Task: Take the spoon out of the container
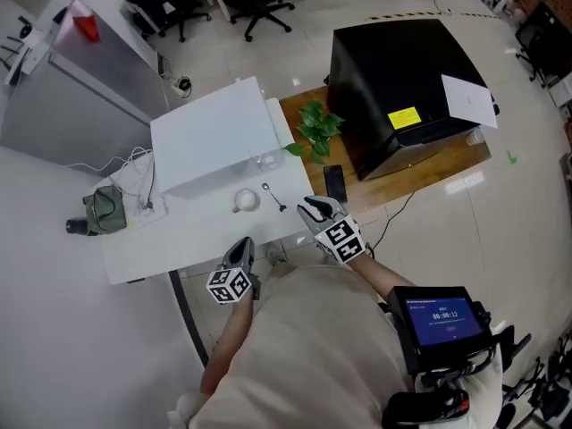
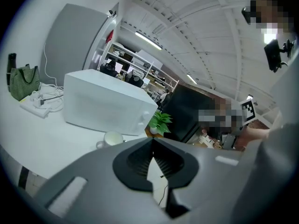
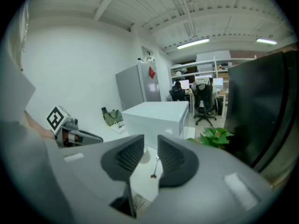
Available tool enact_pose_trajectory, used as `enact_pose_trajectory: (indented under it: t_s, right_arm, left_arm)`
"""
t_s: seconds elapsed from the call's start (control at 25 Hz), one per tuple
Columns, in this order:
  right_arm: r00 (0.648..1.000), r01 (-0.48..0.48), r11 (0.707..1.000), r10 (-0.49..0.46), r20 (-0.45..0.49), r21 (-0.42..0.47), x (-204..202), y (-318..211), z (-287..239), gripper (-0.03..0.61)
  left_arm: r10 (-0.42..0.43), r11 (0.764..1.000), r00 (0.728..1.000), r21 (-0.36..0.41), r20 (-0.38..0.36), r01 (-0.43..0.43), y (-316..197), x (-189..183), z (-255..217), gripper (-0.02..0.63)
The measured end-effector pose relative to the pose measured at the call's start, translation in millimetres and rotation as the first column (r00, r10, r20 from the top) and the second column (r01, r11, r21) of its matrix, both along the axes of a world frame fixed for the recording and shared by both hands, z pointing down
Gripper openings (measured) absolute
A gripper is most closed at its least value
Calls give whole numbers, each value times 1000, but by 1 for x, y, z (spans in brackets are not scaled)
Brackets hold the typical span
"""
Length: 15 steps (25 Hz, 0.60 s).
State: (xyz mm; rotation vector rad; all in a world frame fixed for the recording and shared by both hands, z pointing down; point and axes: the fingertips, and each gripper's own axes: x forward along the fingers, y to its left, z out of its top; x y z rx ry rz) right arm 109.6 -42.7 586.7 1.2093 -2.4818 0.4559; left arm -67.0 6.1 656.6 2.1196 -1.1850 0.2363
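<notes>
Right claw (image 3: 150, 155) narrow, empty; left claw (image 2: 152, 148) closed. Spoon (image 1: 273, 197) lies on bench (image 1: 179, 231) by cup (image 1: 246, 201). Stray right swing could knock it off.

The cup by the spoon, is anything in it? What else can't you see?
Cup inside: too small in the head view; low and partly behind the left claw in the left gripper view.
Spoon bowl: too small in the head view and right gripper view.
Phone screen: dark, too small, head view.
</notes>
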Motion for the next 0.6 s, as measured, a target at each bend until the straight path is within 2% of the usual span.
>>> enact_pose_trajectory:
  t_s: [0.12,0.24,0.32,0.44,0.6]
  right_arm:
    - [1000,9,1000,-9,11,20,22,21,-6,88]
    - [1000,-7,998,6,10,63,52,39,-15,64]
    - [1000,-23,997,22,16,69,68,46,-13,64]
    - [1000,-14,998,12,29,57,78,63,-9,64]
    - [999,29,998,-31,37,51,76,89,-1,64]
  left_arm:
    - [-60,998,998,0,13,60,16,2,0,0]
    - [-134,991,991,10,-9,135,40,12,-5,0]
    - [-156,987,988,34,-17,156,56,22,-11,0]
    - [-181,983,983,35,-7,181,90,29,-12,0]
    - [-227,974,974,-12,1,227,137,29,6,0]
